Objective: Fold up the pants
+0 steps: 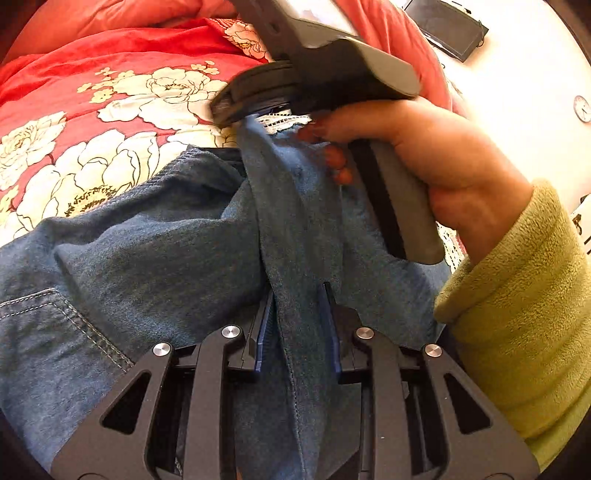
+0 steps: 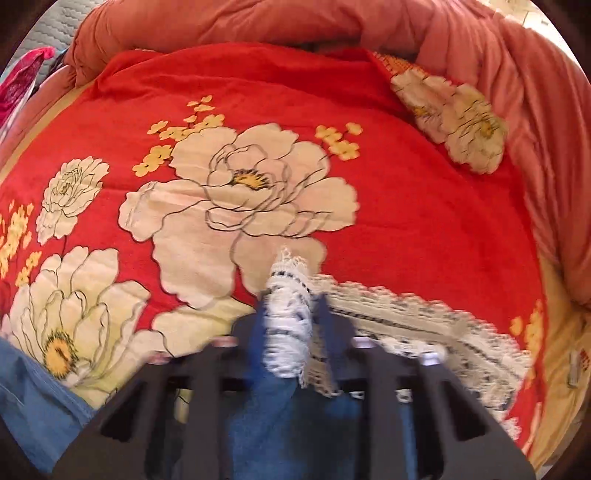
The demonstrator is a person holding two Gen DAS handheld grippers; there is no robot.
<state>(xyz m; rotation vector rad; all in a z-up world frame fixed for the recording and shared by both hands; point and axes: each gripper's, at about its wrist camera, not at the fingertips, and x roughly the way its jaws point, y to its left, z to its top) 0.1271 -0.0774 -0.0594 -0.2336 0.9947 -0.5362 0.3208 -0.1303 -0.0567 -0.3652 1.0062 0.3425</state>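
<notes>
In front of my left tongs (image 1: 297, 314) the way is blocked: a raised fold of the pants (image 1: 155, 236) runs between the two fingers, and just beyond it stand my right hand (image 1: 436, 158) and its tongs. To the far left the red flowered blanket (image 1: 110, 96) lies open. Ahead of my right tongs (image 2: 291, 325), which carry the lace hem (image 2: 288, 321), the blanket is flat and free. A thick orange quilt (image 2: 517, 122) closes the far and right sides.

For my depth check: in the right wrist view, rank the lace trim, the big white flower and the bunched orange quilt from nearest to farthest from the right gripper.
1. Lace trim, between the right gripper fingers.
2. Big white flower, mid-blanket ahead.
3. Orange quilt, bunched along the far edge.
</notes>
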